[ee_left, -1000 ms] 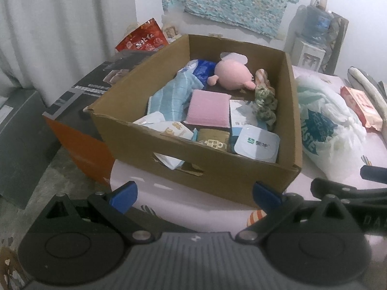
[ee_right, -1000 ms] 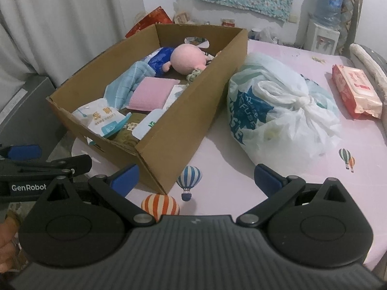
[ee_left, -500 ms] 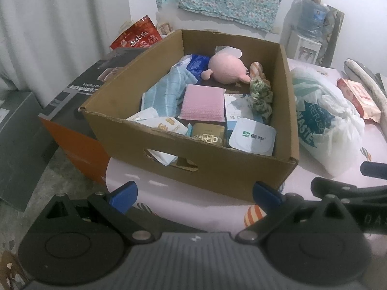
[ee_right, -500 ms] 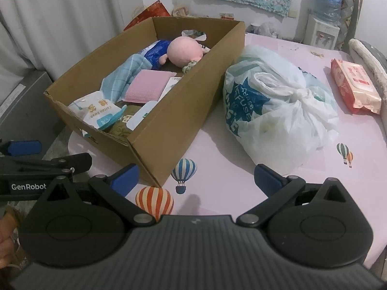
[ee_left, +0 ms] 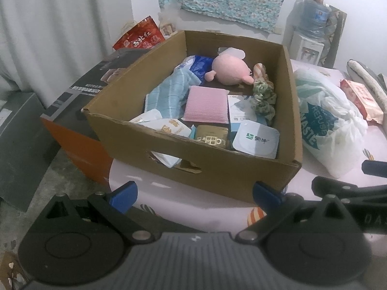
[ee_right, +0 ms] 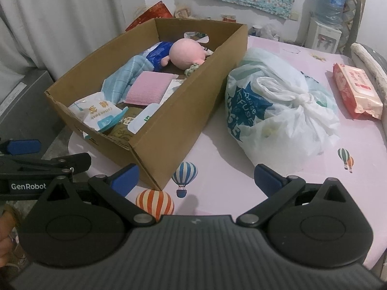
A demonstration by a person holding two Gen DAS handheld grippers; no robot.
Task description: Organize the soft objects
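I hold left gripper [ee_left: 194, 191] spread, empty | right gripper [ee_right: 195, 176] spread, empty | pink plush toy [ee_left: 229, 68] lies at far end of cardboard box [ee_left: 193, 166], long axis crosswise | straight ahead of left jaws, left arm nearer, I judge.

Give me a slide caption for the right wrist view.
Open right gripper faces a box holding a pink plush, beside a tied bag.

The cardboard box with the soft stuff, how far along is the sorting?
Done: the pink plush, pink cloth and blue towel already lie in the cardboard box. In hand: nothing; left gripper and right gripper are both open and empty. Left: probably the tied plastic bag and wipes pack on the table.
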